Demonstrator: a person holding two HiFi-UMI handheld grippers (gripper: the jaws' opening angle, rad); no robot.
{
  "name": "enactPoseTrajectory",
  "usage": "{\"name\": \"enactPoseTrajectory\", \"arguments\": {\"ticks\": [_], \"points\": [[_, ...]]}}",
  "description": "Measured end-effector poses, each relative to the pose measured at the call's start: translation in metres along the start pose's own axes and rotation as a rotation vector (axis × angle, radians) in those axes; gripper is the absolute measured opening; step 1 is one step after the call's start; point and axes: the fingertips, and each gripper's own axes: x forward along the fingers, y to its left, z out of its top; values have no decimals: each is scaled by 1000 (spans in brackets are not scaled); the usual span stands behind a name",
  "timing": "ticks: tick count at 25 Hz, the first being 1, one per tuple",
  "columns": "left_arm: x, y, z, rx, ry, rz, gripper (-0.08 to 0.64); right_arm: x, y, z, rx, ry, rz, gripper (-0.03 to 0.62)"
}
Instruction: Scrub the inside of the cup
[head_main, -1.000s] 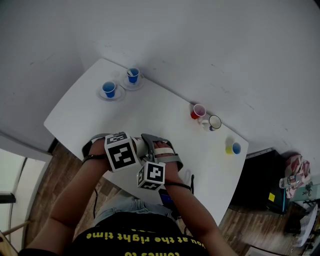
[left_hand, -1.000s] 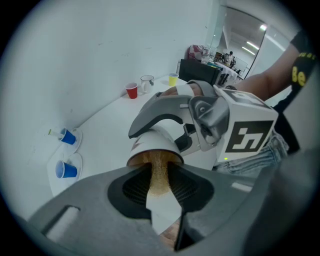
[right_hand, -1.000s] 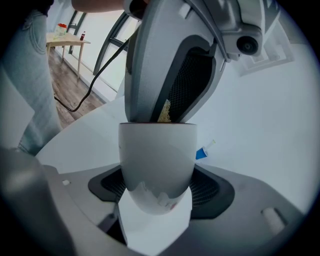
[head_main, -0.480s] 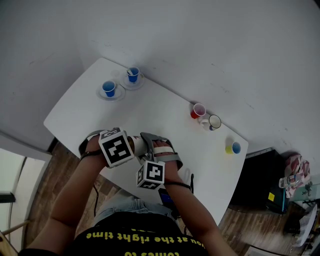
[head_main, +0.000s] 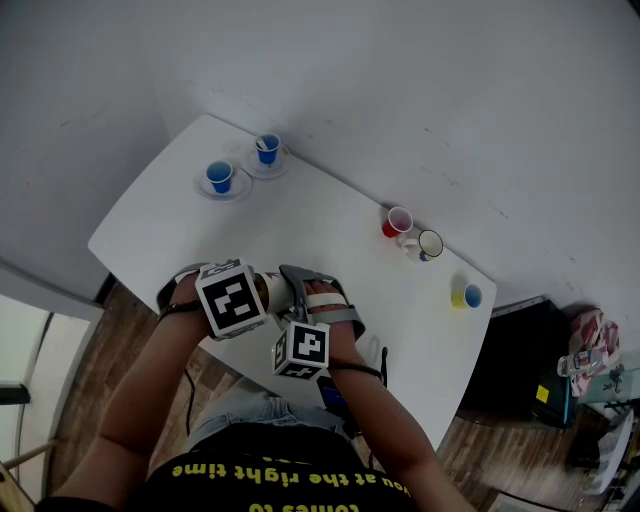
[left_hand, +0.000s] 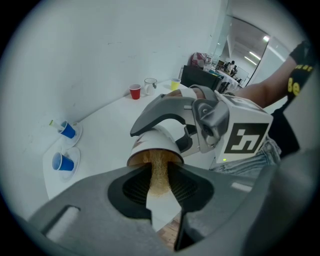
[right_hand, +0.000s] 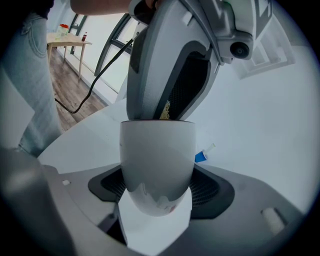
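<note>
The right gripper (right_hand: 157, 186) clamps its fingers (right_hand: 106, 186) on the white cup (right_hand: 157, 150); the left gripper (left_hand: 161, 182) pinches a tan scrub pad (left_hand: 159, 165) pushed into its mouth

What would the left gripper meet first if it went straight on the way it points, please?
Probably the cup: its mouth faces the left gripper close ahead, and the held scrubber reaches inside.

— Where's the cup (right_hand: 157, 160)?
— At the table's (head_main: 320, 225) near edge, between the jaws of the right gripper (right_hand: 156, 200). The sponge (left_hand: 159, 170) in the left gripper (left_hand: 160, 192) reaches inside it.
— And beyond?
— Far left, one saucer (head_main: 205, 191) beside another saucer (head_main: 281, 168); far right, a mug (head_main: 428, 244).
</note>
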Motion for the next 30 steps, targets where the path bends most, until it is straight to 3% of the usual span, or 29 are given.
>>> {"name": "enactPoseTrajectory", "arguments": {"ticks": [10,20,30], "points": [[-8,13,-5,-49,-25,41,98,-7,1,5,5,-34,0,382],[-7,-11,-11,-47,-16,-33,98,-8,3,-6,16,-33,3,382],[-21,-2,-10,-63,-57,22,98,-15,3,-5,38,-60,-1,382]]}}
